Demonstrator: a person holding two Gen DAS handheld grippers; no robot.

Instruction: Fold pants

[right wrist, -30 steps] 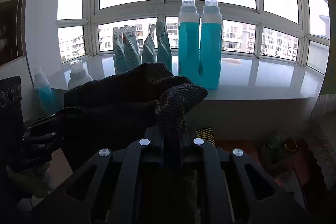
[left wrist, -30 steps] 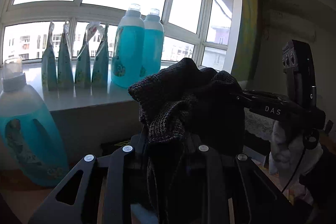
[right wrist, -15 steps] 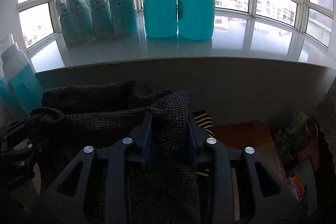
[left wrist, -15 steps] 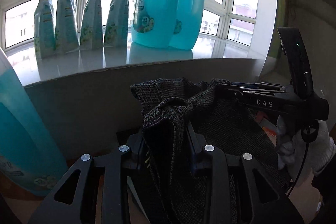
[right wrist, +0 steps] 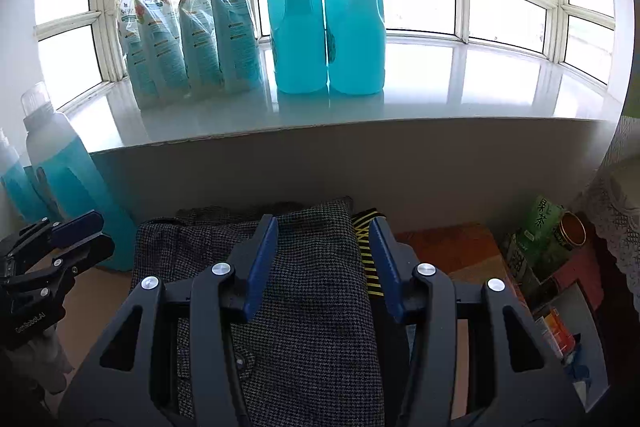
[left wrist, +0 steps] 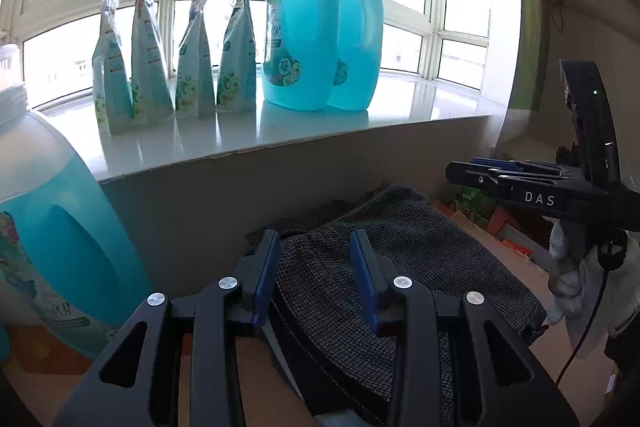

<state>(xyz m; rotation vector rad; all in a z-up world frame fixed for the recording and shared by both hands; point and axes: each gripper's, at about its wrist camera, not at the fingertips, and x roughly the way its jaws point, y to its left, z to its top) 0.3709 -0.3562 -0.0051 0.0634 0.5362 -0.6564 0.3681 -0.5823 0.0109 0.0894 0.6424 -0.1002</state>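
The dark grey checked pants (left wrist: 384, 259) lie folded on the brown table below the window sill, and they also show in the right wrist view (right wrist: 312, 291). My left gripper (left wrist: 314, 247) is open, its blue-padded fingers spread just above the pants' left part. My right gripper (right wrist: 322, 231) is open above the pants' right part. The right gripper shows from the side in the left wrist view (left wrist: 476, 173), and the left one shows in the right wrist view (right wrist: 80, 239).
A white sill (right wrist: 360, 107) runs along the back with two blue detergent bottles (right wrist: 324, 7) and several refill pouches (right wrist: 184, 39). More blue bottles (left wrist: 48, 227) stand at the left. A yellow-striped cloth (right wrist: 370, 255) lies beside the pants. Tea packs and boxes (right wrist: 544, 235) sit at the right.
Both grippers lowered the held pants edge onto the table, then opened and let go. The pants now lie flat, folded over.
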